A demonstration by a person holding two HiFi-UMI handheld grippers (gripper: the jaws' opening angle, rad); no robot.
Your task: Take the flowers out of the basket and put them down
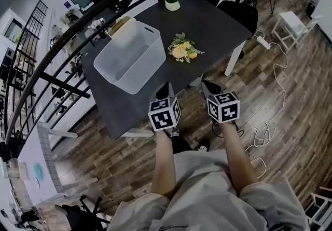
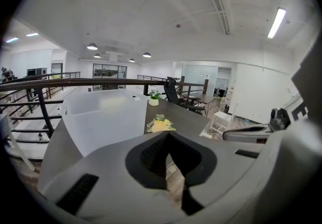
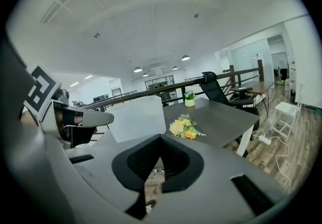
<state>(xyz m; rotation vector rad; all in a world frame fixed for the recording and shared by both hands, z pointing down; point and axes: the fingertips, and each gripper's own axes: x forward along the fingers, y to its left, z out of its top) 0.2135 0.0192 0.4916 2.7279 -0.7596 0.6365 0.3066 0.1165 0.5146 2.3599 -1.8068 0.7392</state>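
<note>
On the table [image 1: 218, 27], well inside its edges, flowers [image 1: 182, 49] beside the basket [image 1: 145, 71]

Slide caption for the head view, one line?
Flowers lie on the dark table beside the white basket; left gripper and right gripper both shut, empty.

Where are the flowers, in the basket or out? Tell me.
Out. The flowers lie on the dark table, beside the white basket and apart from it.

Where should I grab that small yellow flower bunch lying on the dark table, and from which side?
Probably the yellow flower bunch by its leafy middle, from above with the right gripper: it lies flat, right of the white plastic basket.
</note>
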